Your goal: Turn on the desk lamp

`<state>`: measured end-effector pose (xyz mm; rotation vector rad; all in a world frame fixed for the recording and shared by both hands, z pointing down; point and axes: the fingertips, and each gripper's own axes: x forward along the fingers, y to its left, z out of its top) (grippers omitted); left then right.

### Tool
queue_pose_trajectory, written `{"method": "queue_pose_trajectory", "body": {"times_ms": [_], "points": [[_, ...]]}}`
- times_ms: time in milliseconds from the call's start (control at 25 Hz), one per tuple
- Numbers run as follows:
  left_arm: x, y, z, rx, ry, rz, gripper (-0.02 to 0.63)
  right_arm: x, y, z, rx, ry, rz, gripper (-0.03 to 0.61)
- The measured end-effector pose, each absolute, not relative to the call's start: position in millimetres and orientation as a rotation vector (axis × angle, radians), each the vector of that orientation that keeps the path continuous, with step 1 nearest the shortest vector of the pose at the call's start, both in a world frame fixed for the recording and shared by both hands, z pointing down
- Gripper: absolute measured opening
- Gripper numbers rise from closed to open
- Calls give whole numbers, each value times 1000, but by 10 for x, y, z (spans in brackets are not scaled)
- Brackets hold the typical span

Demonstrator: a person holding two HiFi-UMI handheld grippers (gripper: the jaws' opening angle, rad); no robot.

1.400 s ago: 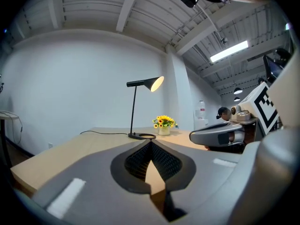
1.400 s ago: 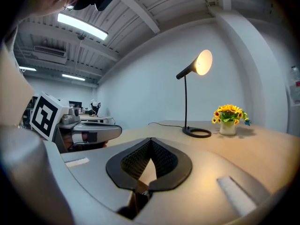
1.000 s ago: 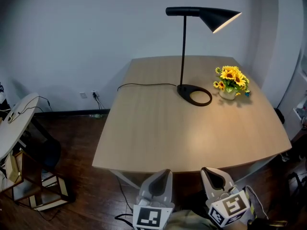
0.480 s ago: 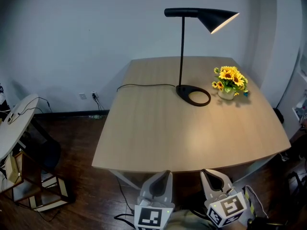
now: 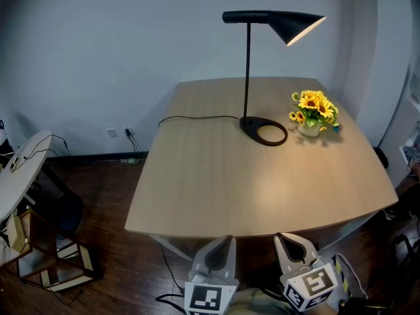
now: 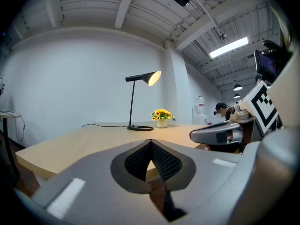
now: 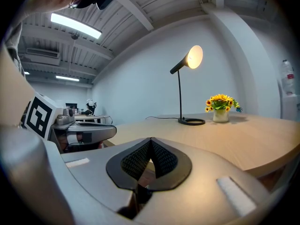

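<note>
A black desk lamp stands at the far side of the wooden table, its ring base on the top and its cone shade glowing. The lamp is lit in the left gripper view and the lamp also shines in the right gripper view. My left gripper and right gripper hang side by side below the table's near edge, far from the lamp. Both are shut with nothing between the jaws.
A small vase of sunflowers stands right of the lamp base. The lamp's black cord runs left off the table. A round white side table and a wooden frame sit on the dark floor at the left.
The head view has shifted slightly, so the lamp and flowers sit a few pixels further left. The grippers have hardly moved.
</note>
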<state>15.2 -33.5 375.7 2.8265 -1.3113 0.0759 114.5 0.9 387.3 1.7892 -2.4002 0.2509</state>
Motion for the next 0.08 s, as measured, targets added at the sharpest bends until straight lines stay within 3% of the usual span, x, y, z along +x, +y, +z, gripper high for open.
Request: {"method": "queue_pose_trajectory", "body": {"times_ms": [80], "points": [[151,-333,3782,2823,-1310,84,0,1147,14,3872,1790,-2403,253,0]]}}
